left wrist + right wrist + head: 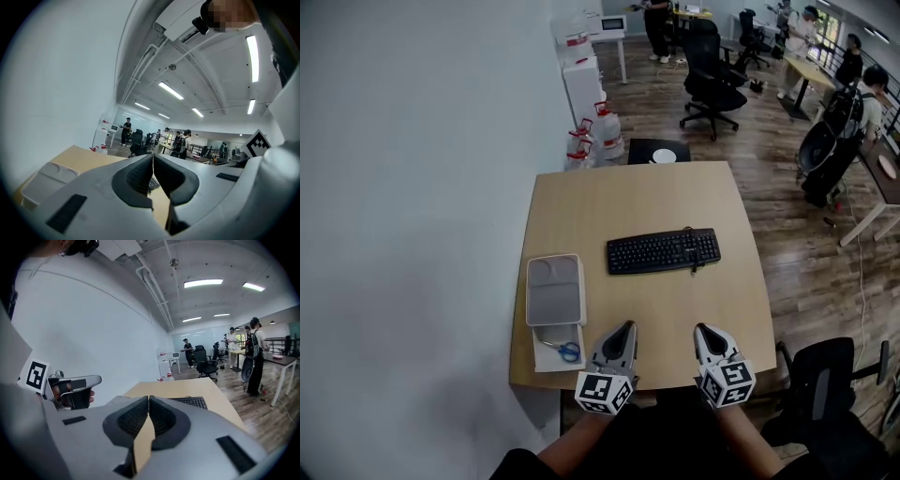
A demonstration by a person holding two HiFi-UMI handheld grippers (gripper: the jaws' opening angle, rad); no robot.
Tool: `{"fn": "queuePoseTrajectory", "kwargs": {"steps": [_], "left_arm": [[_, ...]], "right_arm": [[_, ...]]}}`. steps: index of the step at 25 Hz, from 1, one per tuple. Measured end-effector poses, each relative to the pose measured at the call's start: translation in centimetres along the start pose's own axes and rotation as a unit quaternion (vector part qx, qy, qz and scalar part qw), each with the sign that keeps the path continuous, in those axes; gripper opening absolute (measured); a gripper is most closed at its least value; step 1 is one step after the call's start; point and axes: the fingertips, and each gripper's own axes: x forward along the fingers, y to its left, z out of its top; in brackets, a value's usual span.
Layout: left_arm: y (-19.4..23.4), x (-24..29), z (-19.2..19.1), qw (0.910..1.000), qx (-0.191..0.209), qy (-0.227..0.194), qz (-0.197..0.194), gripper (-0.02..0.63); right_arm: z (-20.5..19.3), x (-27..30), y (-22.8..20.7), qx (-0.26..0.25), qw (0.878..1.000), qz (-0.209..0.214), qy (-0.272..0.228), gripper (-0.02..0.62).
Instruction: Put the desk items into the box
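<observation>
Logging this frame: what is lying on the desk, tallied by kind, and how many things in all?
Keyboard: 1
Scissors, blue handles, lying in the box: 1
White box: 1
Grey tray, next to the box: 1
Total: 4

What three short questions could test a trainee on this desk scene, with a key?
1. True or false: the keyboard lies on the desk, outside the box.
2. What lies in the box? A: scissors. B: a cup. C: a phone.
3. Fill in: the jaws of the left gripper and of the right gripper are both ____.
Key: 1 true; 2 A; 3 shut.
</observation>
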Motion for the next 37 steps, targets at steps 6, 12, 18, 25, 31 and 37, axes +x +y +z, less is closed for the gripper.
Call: {"fn": "queuePoseTrajectory", "kwargs": {"steps": [6,12,18,25,31,37], "left_arm": [[-1.4,2.8,-0.3,0.9998,0.007,0.009,-0.015,0.018],[-1.6,4.6,-0.1,0.9998,0.007,0.014,-0.014,0.018],[-0.8,5.8,-0.1,0.9999,0.008,0.012,-0.001,0.018],[-0.6,6.9,0.3,0.9998,0.011,0.012,0.008,0.018],[0.0,7.9,0.3,0.9998,0.012,0.013,0.011,0.018],[0.3,8.2,0.4,0.9998,0.009,0.014,0.009,0.018]], "right_arm": [[1.6,-1.2,-3.2,-0.009,0.999,-0.028,-0.027,0.063],[3.5,-1.2,-4.7,-0.023,0.998,-0.038,-0.038,0.060],[4.1,-0.1,-5.7,-0.043,0.998,-0.036,-0.039,0.060],[4.5,0.5,-6.7,-0.045,0.998,-0.032,-0.037,0.060],[5.2,1.5,-7.3,-0.041,0.998,-0.028,-0.044,0.060],[5.6,1.9,-7.0,-0.046,0.998,-0.028,-0.045,0.060]]}}
